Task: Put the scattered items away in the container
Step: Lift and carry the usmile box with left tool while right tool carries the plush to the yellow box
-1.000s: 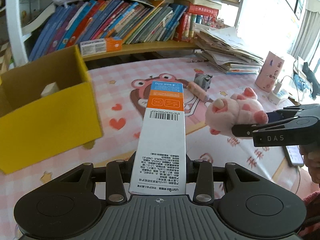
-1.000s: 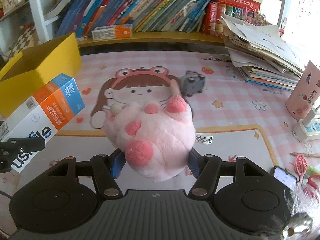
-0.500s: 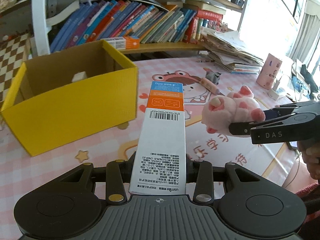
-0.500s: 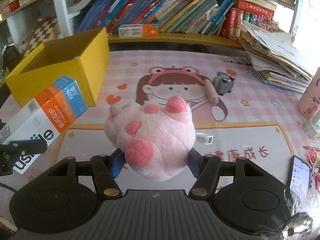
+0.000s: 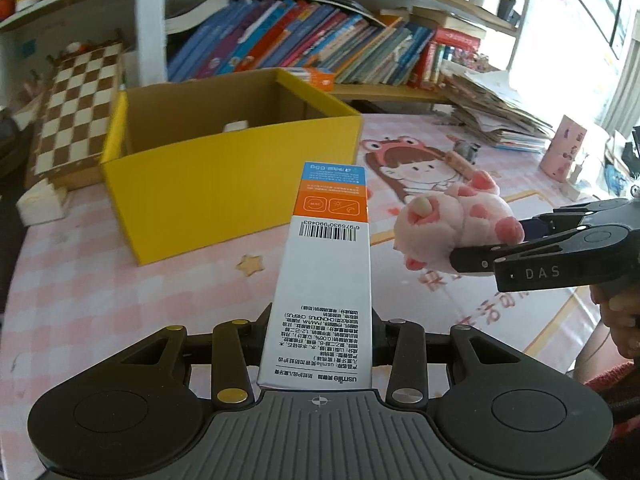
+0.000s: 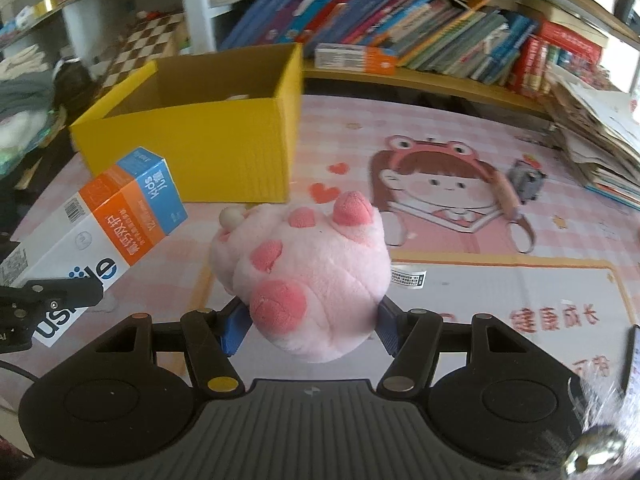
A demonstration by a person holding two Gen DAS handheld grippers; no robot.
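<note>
Left wrist view: the left gripper (image 5: 320,344) is held level above the bench (image 5: 120,300), fingers clamped on the toothpaste box (image 5: 326,280), which points at the yellow box (image 5: 224,184). That container now sits nearer and more central than a second ago. Something small and white lies inside, too unclear to name.

Right wrist view: the right gripper (image 6: 308,320) pinches the pink plush paw (image 6: 304,276), with a toy car (image 6: 526,178) beyond.

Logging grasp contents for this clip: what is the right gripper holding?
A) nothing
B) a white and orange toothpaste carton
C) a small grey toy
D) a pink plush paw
D: the right gripper is closed around the pink plush paw; the toothpaste carton sits in the left gripper.
</note>
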